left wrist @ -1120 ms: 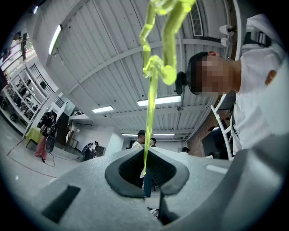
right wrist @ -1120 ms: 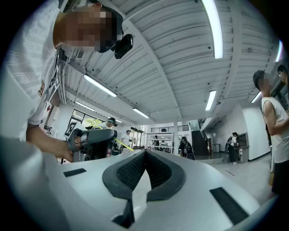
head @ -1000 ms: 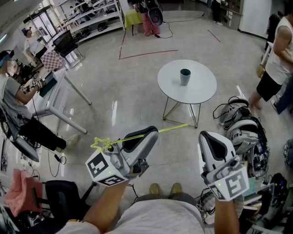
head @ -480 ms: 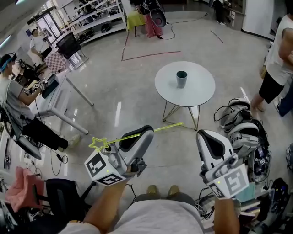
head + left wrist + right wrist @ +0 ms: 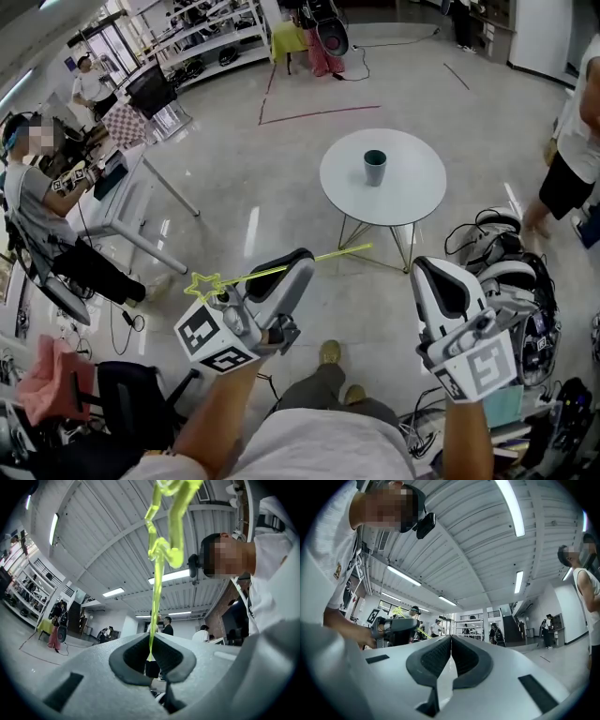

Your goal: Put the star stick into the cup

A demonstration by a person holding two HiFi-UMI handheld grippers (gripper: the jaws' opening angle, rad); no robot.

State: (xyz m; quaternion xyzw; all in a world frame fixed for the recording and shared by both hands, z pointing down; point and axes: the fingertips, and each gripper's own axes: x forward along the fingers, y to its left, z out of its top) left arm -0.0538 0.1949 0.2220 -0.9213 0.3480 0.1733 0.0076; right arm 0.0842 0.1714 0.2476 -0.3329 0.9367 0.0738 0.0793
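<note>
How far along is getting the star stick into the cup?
Done: the left tool grips the thin yellow-green star-tipped stick. In hand: it is held out, far short of the round white table. Left: reach the dark teal cup there and drop the stick in.

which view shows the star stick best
The head view: it shows the star stick from star to tip, held in the left gripper. The left gripper view shows only the shaft pinched between its shut jaws and part of the star. The right gripper view shows it small and far off.
</note>
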